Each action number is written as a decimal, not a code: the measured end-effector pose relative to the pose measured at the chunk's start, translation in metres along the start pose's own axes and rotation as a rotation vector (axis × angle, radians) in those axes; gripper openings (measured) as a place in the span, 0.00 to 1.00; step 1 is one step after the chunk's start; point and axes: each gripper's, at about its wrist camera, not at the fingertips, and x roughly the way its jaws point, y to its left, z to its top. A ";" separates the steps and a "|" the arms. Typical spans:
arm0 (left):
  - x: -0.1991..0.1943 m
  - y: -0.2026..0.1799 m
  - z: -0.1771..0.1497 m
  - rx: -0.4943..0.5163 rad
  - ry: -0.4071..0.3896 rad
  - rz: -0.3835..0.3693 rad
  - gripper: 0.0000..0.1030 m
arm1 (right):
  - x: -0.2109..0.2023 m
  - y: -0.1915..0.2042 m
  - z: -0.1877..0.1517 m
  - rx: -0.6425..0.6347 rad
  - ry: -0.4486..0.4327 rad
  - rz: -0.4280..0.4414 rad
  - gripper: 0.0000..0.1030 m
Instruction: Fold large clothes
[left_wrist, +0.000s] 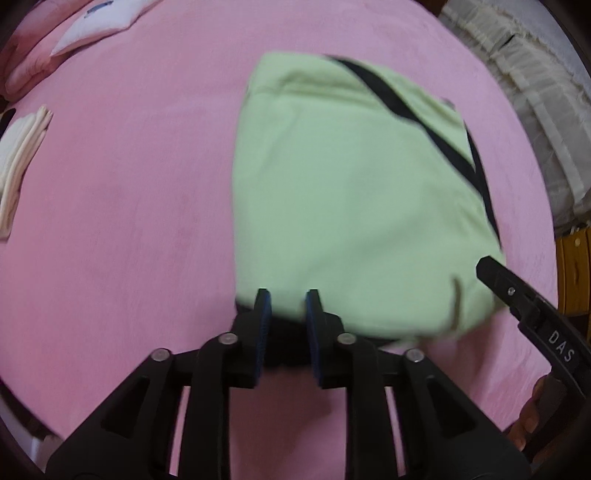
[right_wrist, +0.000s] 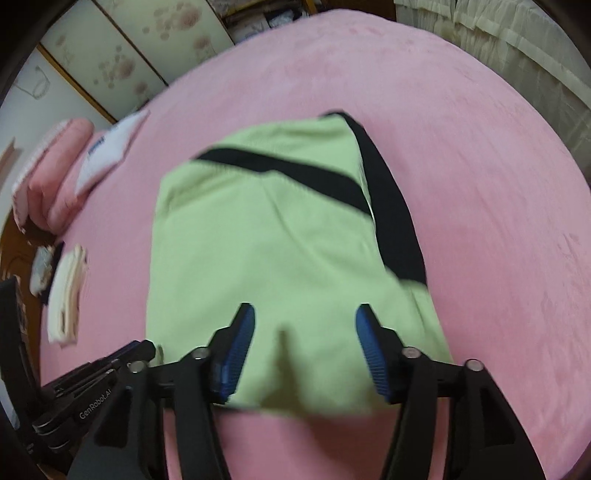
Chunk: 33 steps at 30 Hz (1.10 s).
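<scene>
A light green garment (left_wrist: 351, 206) with black bands lies folded into a rough rectangle on the pink bed (left_wrist: 129, 221). My left gripper (left_wrist: 288, 299) hovers over the garment's near left corner. Its blue pads stand a little apart, with no cloth pinched between them. One of the right gripper's fingers (left_wrist: 495, 273) shows at the garment's near right corner. In the right wrist view the green garment (right_wrist: 266, 251) fills the middle, and my right gripper (right_wrist: 304, 314) stands wide open above its near edge, holding nothing. The picture is blurred.
Pink and white pillows (right_wrist: 55, 177) lie at the bed's far left. A stack of folded cream cloths (right_wrist: 68, 295) sits at the left edge. Pale curtains (right_wrist: 517, 44) hang beyond the bed on the right, and a flowered wardrobe (right_wrist: 110, 55) stands at the back left.
</scene>
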 end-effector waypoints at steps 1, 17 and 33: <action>-0.001 -0.002 -0.008 0.002 0.008 0.003 0.33 | -0.005 0.000 -0.014 -0.001 0.017 -0.017 0.64; -0.084 0.001 -0.022 0.022 -0.027 0.046 0.74 | -0.086 0.031 -0.020 -0.185 0.072 -0.093 0.86; -0.101 -0.008 -0.011 -0.009 -0.064 0.047 0.74 | -0.112 0.044 -0.011 -0.237 0.054 -0.083 0.88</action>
